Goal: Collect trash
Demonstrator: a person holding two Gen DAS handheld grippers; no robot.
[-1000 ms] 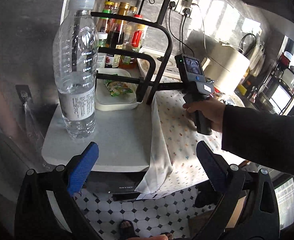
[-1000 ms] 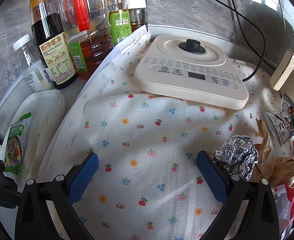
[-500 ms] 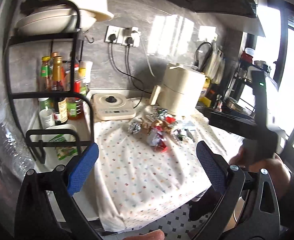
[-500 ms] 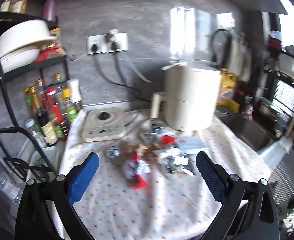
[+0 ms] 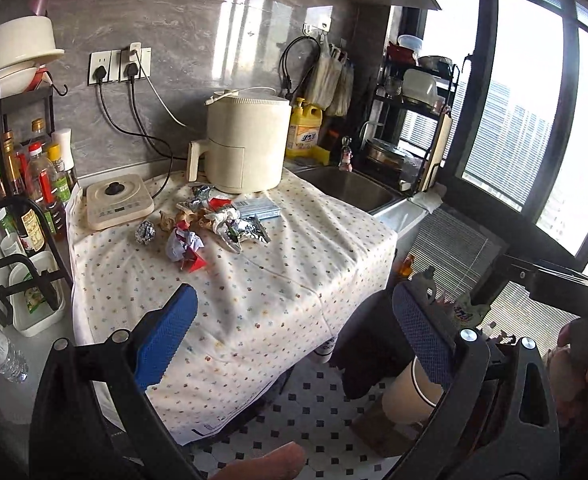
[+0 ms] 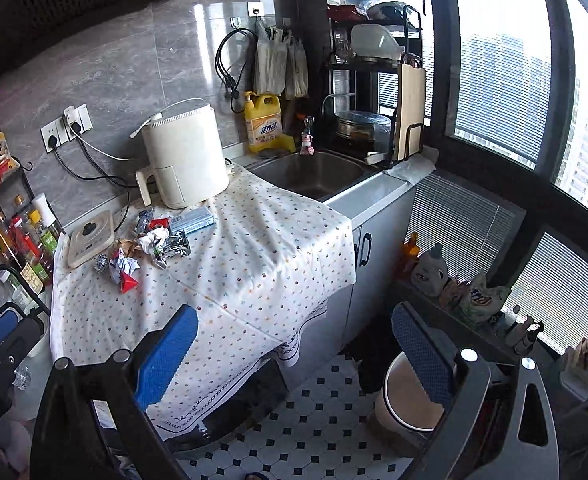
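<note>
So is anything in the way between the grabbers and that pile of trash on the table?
Nothing visible blocks it. Both the left gripper and the right gripper hang open, back from the table edge. Only bare flowered cloth lies between them and the trash pile. The air fryer stands behind it.

The near half of the worktop [image 5: 254, 304] lies bare, open to approach from the front and right edge. The trash [image 5: 210, 224] sits mid-cloth, hemmed behind by the fryer [image 5: 246, 144] and hob [image 5: 118, 206]. At left a black rack [image 5: 18, 248] and bottles [image 5: 34, 184] crowd the edge. Both tools hang wide open above the floor [image 6: 317, 412].
</note>
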